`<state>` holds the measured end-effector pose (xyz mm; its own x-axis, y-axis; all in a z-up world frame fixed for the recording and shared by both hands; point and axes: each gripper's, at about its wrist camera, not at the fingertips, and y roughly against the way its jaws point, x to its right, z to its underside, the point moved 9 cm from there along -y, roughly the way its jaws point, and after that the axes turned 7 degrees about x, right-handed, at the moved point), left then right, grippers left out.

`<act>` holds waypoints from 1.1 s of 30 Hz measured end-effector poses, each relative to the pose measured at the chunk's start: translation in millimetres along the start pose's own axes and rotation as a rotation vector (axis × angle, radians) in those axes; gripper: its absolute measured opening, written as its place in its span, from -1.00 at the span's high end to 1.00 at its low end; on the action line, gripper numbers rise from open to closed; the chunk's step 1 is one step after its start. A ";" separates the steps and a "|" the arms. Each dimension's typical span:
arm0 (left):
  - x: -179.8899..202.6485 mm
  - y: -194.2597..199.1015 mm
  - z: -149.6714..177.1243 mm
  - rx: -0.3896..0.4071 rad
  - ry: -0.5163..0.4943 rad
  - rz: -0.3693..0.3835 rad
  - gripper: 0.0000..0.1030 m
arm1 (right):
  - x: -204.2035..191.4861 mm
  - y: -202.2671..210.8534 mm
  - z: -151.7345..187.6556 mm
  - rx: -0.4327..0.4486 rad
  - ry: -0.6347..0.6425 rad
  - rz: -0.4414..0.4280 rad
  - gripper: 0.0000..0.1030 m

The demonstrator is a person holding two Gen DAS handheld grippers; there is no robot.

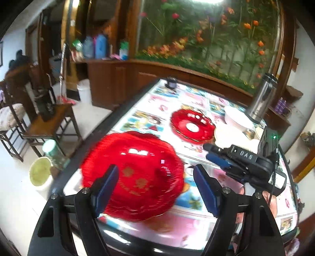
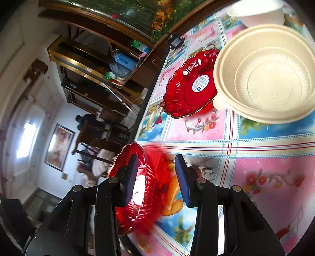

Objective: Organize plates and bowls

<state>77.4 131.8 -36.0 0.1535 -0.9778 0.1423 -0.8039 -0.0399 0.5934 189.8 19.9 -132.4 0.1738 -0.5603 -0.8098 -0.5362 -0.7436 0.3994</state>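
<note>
A red glass plate (image 1: 133, 177) lies blurred at the near left corner of the table, and my left gripper (image 1: 156, 185) hangs open above it, fingers wide apart with nothing between the pads. In the right wrist view the same plate (image 2: 137, 189) is tilted and blurred behind the left finger. My right gripper (image 2: 156, 177) is open, its pads clear of the plate; it also shows as the right gripper (image 1: 213, 153) just right of the plate. A second red plate (image 1: 192, 126) (image 2: 189, 86) with a white sticker lies farther back. A cream bowl (image 2: 271, 74) sits beside it, a white bowl (image 2: 256, 11) beyond.
A flowered cloth covers the table (image 2: 265, 187). A steel flask (image 1: 261, 98) stands at the back right and a small dark object (image 1: 170, 82) at the far corner. Left of the table are a wooden stool (image 1: 51, 122) and a bucket (image 1: 39, 171) on the floor.
</note>
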 end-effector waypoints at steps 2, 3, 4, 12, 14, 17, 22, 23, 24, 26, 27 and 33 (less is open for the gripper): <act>7.8 -7.4 -7.1 -0.006 0.018 0.002 -0.51 | 3.6 7.0 -12.7 0.028 -0.029 -0.018 0.24; 11.3 -11.6 -11.0 -0.005 0.027 0.000 -0.51 | 5.9 11.2 -20.9 0.048 -0.040 -0.025 0.24; 15.3 -16.0 -14.2 -0.012 0.038 0.000 -0.51 | 9.0 17.1 -29.9 0.072 -0.051 -0.032 0.24; 45.3 -76.1 -45.5 -0.139 0.143 0.035 -0.52 | 22.2 46.0 -98.5 0.116 -0.129 -0.041 0.22; 44.2 -99.7 -52.5 -0.179 0.225 0.012 -0.51 | 21.5 44.1 -123.2 0.096 -0.090 0.024 0.22; 47.3 -134.8 -53.0 -0.250 0.376 0.012 -0.51 | 22.0 31.4 -157.1 0.040 -0.051 0.106 0.22; 58.9 -176.2 -49.4 -0.315 0.513 0.008 -0.51 | 42.3 -9.5 -188.2 -0.109 0.040 0.260 0.23; 59.6 -182.0 -48.7 -0.321 0.516 -0.005 -0.51 | 50.0 -19.5 -189.9 -0.138 0.051 0.299 0.23; 59.2 -188.4 -47.7 -0.327 0.526 -0.021 -0.51 | 53.8 -27.4 -191.0 -0.163 0.056 0.325 0.23; 55.8 -200.3 -41.3 -0.341 0.576 -0.036 -0.51 | 62.3 -45.2 -191.4 -0.221 0.073 0.362 0.23; 54.1 -205.7 -38.0 -0.353 0.599 -0.041 -0.51 | 66.2 -53.9 -188.1 -0.247 0.087 0.368 0.23; 49.4 -228.8 -33.0 -0.382 0.605 -0.108 -0.52 | 78.9 -78.6 -170.2 -0.343 0.120 0.402 0.22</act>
<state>288.0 99.4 -138.6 0.6008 -0.6828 0.4158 -0.5265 0.0534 0.8485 386.2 -28.0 -154.6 0.1146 -0.8479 -0.5176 -0.2826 -0.5273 0.8013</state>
